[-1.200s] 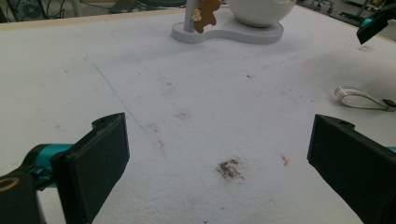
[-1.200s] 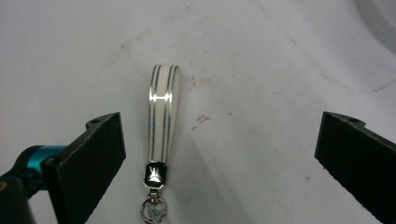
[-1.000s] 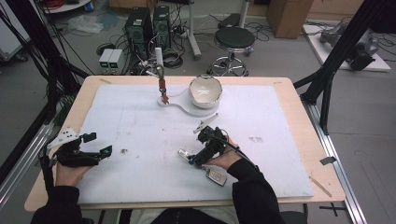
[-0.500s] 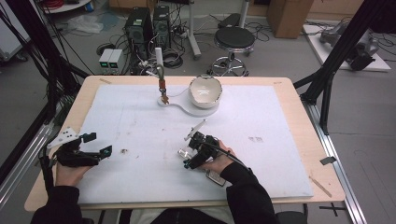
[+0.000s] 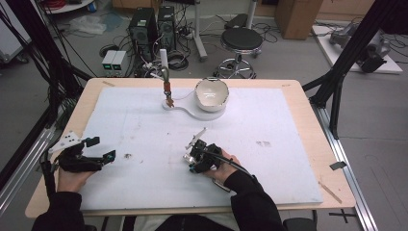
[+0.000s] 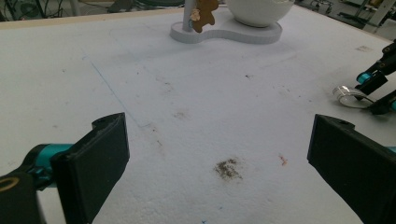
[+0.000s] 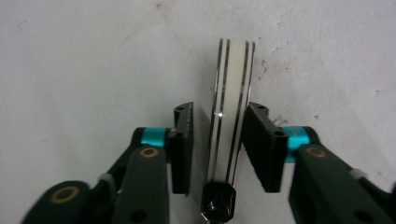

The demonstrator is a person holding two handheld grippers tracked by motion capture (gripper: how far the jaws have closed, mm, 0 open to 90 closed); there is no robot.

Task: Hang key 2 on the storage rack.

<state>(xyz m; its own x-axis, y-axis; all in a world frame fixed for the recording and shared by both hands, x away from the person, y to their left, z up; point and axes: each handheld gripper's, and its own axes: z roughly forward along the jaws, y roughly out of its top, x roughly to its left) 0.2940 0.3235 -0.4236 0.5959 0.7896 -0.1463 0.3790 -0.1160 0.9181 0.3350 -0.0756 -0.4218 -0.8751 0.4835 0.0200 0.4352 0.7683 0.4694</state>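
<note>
Right tool (image 7: 217, 140): jaws had just been closing around the striped ring (image 7: 231, 107), a gap showing on one side.
Left tool (image 6: 219, 163): spread, empty.
Risk: the ring, standing on edge on the counter (image 5: 288, 144), could tip or roll off-centre.

One white bowl (image 5: 210, 94), one small ring (image 7: 231, 135) (cream, black-striped), one white stand base (image 5: 192, 109), two grippers.

A cream ring (image 7: 231, 112) with dark stripes stands on edge.

The high view looks down on the whole desk (image 5: 288, 144); the claw views look low and close across its white surface.
</note>
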